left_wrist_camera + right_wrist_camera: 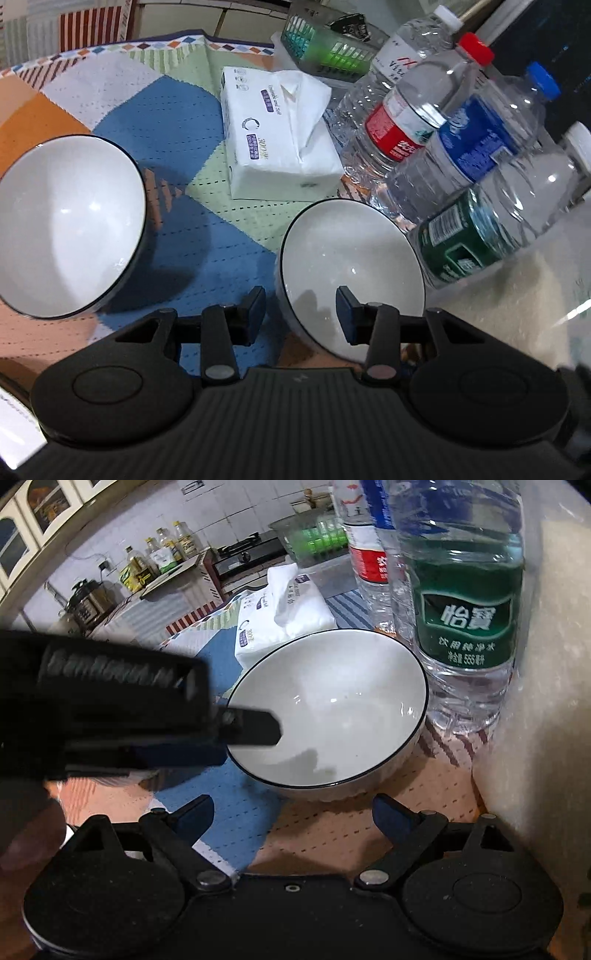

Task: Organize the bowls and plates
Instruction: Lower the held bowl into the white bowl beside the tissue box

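While both grippers hung tilted down over the patchwork cloth (173,122), two white bowls with dark rims sat on it, well apart. In the left wrist view, the left gripper (301,314) had its jaws straddling the rim of the nearer bowl (354,254) at about seven o'clock on that rim: one finger (347,314) sat inside the bowl and the other outside on the cloth. The jaws stood partly spread, with a gap showing on each side of the rim, so they were not pinching it. The second bowl (70,225) lay toward nine o'clock of that view, upright and apart from the gripper.

A pack of tissues (277,136) lay at twelve o'clock, beyond the nearer bowl. Four water bottles stood in a cluster from one to three o'clock; the green-labelled bottle (461,240) was just beside the nearer bowl.

In the right wrist view, the right gripper (293,814) was spread wide with nothing between its fingers, hanging short of the same bowl at six o'clock of it. The left gripper reached in from nine o'clock, one finger over the bowl's inside.
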The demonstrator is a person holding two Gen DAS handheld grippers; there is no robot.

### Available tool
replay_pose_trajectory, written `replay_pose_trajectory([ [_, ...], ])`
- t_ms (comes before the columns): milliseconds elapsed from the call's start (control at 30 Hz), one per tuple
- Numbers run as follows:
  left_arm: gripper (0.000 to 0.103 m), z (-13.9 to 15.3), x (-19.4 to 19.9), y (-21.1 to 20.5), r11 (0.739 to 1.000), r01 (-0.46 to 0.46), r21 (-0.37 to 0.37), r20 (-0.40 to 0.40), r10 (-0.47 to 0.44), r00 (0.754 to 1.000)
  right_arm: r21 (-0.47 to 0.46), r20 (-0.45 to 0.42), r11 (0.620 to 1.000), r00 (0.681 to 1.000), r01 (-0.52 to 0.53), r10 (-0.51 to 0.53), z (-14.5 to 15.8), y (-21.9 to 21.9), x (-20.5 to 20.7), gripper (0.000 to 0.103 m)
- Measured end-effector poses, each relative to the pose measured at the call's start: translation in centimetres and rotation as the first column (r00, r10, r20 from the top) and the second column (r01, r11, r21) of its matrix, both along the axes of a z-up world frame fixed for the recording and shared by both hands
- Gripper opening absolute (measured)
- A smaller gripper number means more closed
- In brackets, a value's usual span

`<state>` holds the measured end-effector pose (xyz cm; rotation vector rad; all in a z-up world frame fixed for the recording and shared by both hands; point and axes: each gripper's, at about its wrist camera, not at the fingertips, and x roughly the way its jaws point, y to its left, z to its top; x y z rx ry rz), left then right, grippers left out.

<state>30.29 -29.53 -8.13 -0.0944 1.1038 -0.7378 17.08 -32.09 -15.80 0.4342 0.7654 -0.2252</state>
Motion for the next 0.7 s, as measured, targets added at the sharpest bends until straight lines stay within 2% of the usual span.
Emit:
replay_pose_trajectory([
  [67, 0.035, -0.4, 0.3, -0.4, 1.0, -0.023, 0.017, -0.003, 0.023, 1.0, -0.013, 0.01, 1.0, 1.0, -0.005, 0.005, -0.1, 0.0, 0.0, 0.095],
  [167, 0.017, -0.9, 0.9, -0.3, 0.998, -0.062, 0.024, -0.011, 0.062, 0.998, -0.039, 0.026, 0.999, 1.0, 0.012, -0.011, -0.2, 0.3, -0.7, 0.092],
  [233, 0.01, -0.9, 1.2, -0.2, 0.998, -0.058, 0.027, -0.044, 0.06, 0.997, -0.038, 0.027, 0.999, 1.0, 0.015, -0.014, -0.2, 0.2, -0.7, 0.092],
  [400, 0.009, -0.7, 1.3, -0.2, 0.997, -0.043, 0.063, -0.076, 0.048, 0.996, -0.039, 0.02, 0.999, 1.0, 0.005, -0.004, -0.3, -0.1, -0.5, 0.092],
  [500, 0.01, -0.3, 1.2, 0.5, 0.998, -0.048, 0.047, -0.103, 0.052, 0.993, -0.053, 0.017, 0.999, 1.0, 0.007, -0.006, -0.3, 0.2, -0.2, 0.092],
  [600, 0.01, 0.2, 1.2, 0.9, 0.998, -0.039, 0.058, -0.122, 0.046, 0.991, -0.112, 0.001, 0.994, 1.0, 0.01, -0.01, -0.3, 0.9, 0.1, 0.09],
  [700, 0.01, 1.1, 0.8, 1.9, 0.999, -0.033, 0.033, -0.124, 0.037, 0.992, -0.198, 0.014, 0.98, 1.0, -0.003, 0.006, 0.5, 1.9, -0.2, 0.09],
])
